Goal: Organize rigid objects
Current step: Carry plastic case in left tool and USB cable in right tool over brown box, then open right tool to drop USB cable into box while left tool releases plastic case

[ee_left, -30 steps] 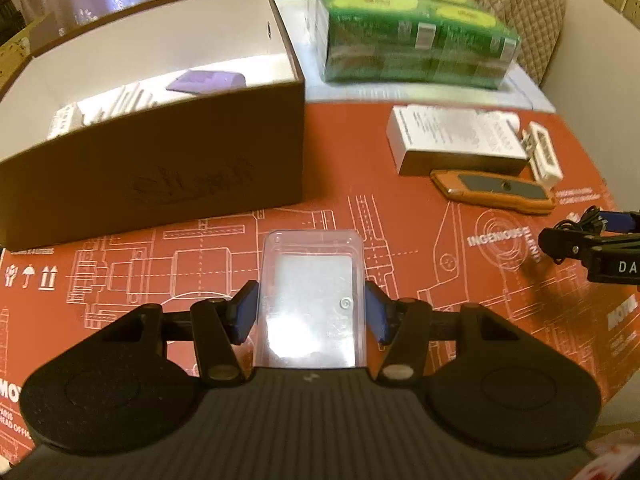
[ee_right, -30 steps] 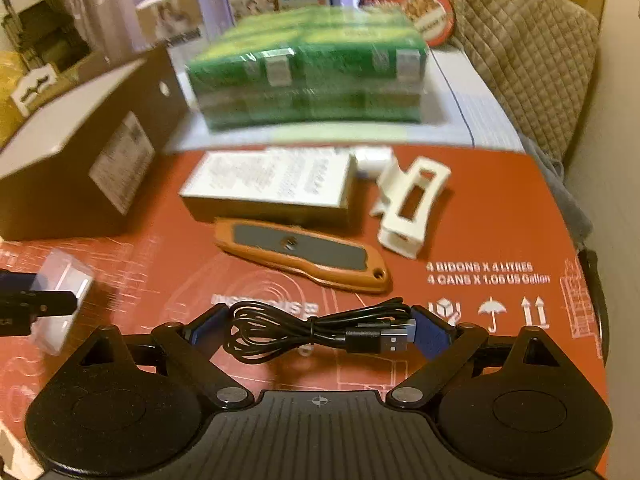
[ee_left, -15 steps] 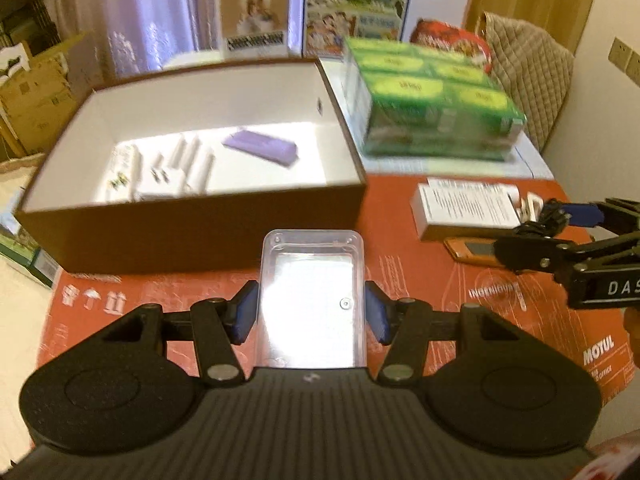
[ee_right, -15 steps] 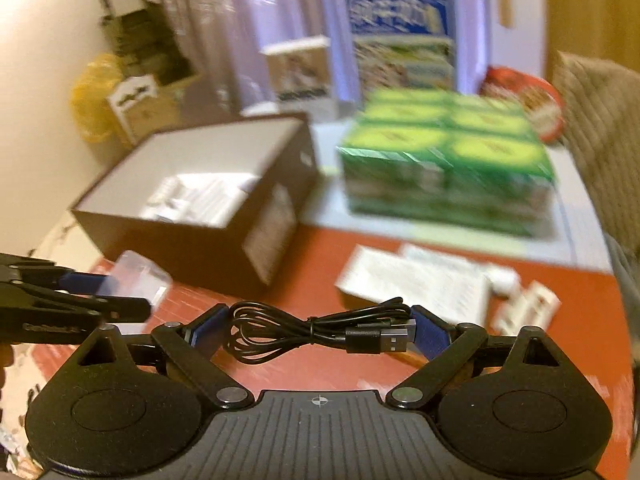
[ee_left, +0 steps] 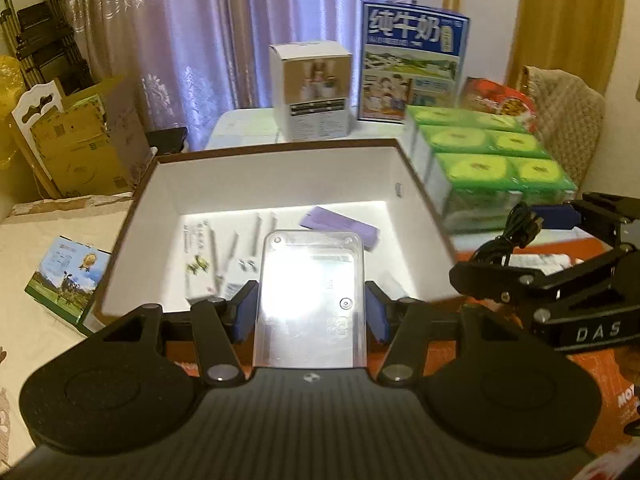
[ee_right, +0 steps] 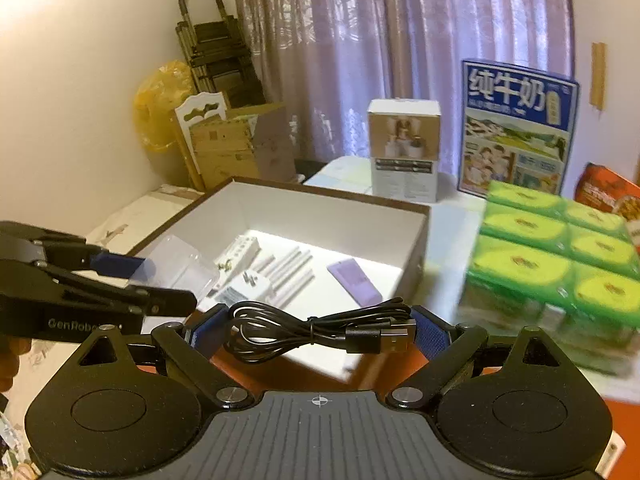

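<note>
1. Above the near edge of the open box [ee_left: 276, 184], the left tool [ee_left: 311, 312] clamps a clear plastic case [ee_left: 310, 300] between its blue pads.
2. Beside it, the right tool [ee_right: 316, 332] grips a coiled black USB cable [ee_right: 316, 330].
3. Inside the box lie a purple card [ee_right: 352, 282], white sticks [ee_right: 286, 272] and a white plug [ee_right: 250, 284].

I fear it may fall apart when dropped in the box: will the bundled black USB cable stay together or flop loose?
The bundled black USB cable is tied at its middle, so it likely stays together. Its loops look limp and may sag.
</note>
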